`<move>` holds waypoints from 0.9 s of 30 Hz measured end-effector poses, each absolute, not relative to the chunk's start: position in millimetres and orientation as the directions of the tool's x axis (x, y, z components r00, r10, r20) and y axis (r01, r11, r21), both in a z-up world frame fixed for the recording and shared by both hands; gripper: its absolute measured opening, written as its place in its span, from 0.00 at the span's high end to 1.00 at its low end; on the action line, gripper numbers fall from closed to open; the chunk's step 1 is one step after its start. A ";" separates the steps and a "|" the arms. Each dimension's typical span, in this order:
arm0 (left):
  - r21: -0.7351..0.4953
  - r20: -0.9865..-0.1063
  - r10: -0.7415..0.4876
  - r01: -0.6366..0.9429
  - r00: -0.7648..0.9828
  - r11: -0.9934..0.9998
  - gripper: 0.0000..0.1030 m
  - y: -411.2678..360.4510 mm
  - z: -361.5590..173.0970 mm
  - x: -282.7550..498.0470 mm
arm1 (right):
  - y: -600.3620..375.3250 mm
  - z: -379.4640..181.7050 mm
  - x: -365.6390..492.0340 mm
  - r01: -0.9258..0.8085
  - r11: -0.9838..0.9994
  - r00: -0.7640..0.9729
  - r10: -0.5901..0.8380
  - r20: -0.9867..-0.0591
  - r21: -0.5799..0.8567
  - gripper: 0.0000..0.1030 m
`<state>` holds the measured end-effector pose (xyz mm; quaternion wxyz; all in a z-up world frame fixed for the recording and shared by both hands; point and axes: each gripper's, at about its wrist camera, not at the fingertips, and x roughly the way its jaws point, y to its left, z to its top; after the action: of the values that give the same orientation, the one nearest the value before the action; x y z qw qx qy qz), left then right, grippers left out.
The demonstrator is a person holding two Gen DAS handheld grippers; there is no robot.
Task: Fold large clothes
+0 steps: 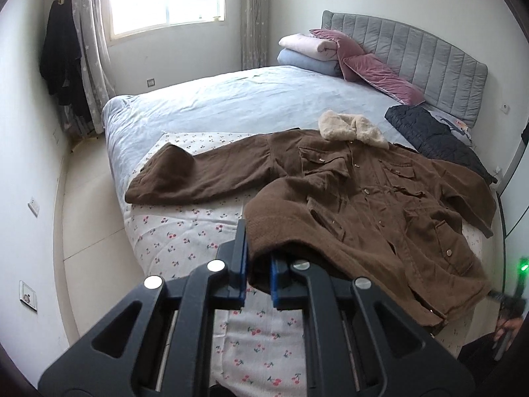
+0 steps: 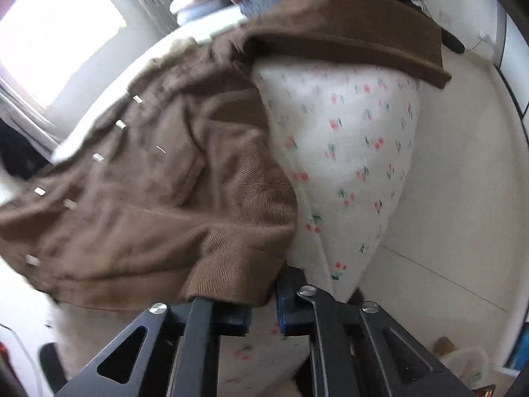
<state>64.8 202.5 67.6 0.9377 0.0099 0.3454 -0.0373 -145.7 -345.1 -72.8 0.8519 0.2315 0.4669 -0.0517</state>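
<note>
Here a brown coat [image 1: 363, 192] is spread front-up across the near half of a bed [image 1: 205, 106], lying partly on a cherry-print sheet [image 1: 185, 231] and partly on the pale blue cover beyond it. Its cream fur collar [image 1: 350, 129] points toward the grey headboard [image 1: 423, 63], and one sleeve [image 1: 198, 175] is stretched out flat to the left. The near hem corner of the coat is raised off the sheet and is pinched between the blue pads of the left gripper [image 1: 258, 264], whose jaws are nearly pressed together on the thick cloth. In the right wrist view, which is blurred, the opposite hem corner is seen at the right gripper [image 2: 264, 297]; its jaws are drawn close and brown fabric is clamped between them, at the edge of the mattress above the floor [image 2: 446, 198]. The other sleeve [image 2: 347, 33] lies folded across the far mattress corner. A dark quilted garment [image 1: 429, 132] rests beside the coat, near the headboard.
</note>
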 end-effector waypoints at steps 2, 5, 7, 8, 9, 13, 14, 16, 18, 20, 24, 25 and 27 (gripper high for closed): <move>0.017 -0.640 -0.046 0.074 0.767 0.997 0.88 203.1 71.7 56.0 | -347.3 -37.9 -158.4 0.270 0.888 0.634 0.128 -0.763 0.373 0.93; 0.025 -0.634 -0.025 0.052 0.773 0.998 0.89 215.2 76.5 39.1 | -347.8 29.5 -181.1 0.237 0.906 0.742 0.064 -0.667 0.350 0.94; 0.008 -0.654 -0.020 0.034 0.757 0.999 0.89 228.9 75.6 29.4 | -350.9 62.5 -191.0 0.260 0.916 0.764 -0.001 -0.645 0.306 0.94; -0.008 -0.669 -0.024 0.025 0.743 1.000 0.89 235.1 70.6 26.3 | -354.4 72.3 -192.6 0.272 0.916 0.758 -0.014 -0.652 0.296 0.94; -0.008 -0.696 -0.021 0.021 0.717 1.000 0.89 238.5 61.4 24.7 | -357.2 76.2 -192.7 0.286 0.916 0.748 -0.029 -0.663 0.282 0.94; 0.045 -0.820 0.006 0.054 0.573 0.998 0.89 234.9 -3.4 25.1 | -363.9 47.8 -181.9 0.349 0.921 0.622 -0.088 -0.778 0.174 0.94; 0.072 -0.844 0.030 0.058 0.536 0.996 0.89 232.4 -23.6 25.9 | -363.8 28.7 -177.3 0.360 0.920 0.570 -0.087 -0.817 0.154 0.94; 0.109 -0.896 0.055 0.097 0.441 0.989 0.87 225.4 -61.5 27.5 | -362.5 -3.7 -171.6 0.371 0.918 0.494 -0.070 -0.866 0.137 0.94; 0.172 -0.920 0.113 0.128 0.375 0.977 0.85 219.3 -87.5 21.9 | -357.8 -35.3 -166.8 0.380 0.916 0.400 -0.036 -0.916 0.130 0.92; 0.253 -0.919 0.176 0.184 0.354 0.950 0.79 213.4 -96.1 15.4 | -349.6 -51.8 -170.0 0.373 0.927 0.334 -0.095 -0.938 0.039 0.79; 0.391 -0.855 0.256 0.237 0.451 0.889 0.44 208.4 -78.6 -6.8 | -344.5 -40.1 -181.3 0.356 0.934 0.347 -0.107 -0.932 0.025 0.67; 0.385 -0.845 0.235 0.242 0.480 0.890 0.34 206.6 -70.4 -11.8 | -341.8 -32.4 -185.8 0.342 0.939 0.367 -0.087 -0.926 0.047 0.65; 0.325 -0.844 0.152 0.266 0.514 0.908 0.31 197.8 -55.4 -21.1 | -322.8 -18.4 -194.5 0.274 0.957 0.420 -0.029 -0.907 0.096 0.54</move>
<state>-21.1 197.8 -55.4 0.8438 0.2124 0.4917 -0.0336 -194.5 -322.8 -18.4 0.8348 0.1152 0.5307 -0.0906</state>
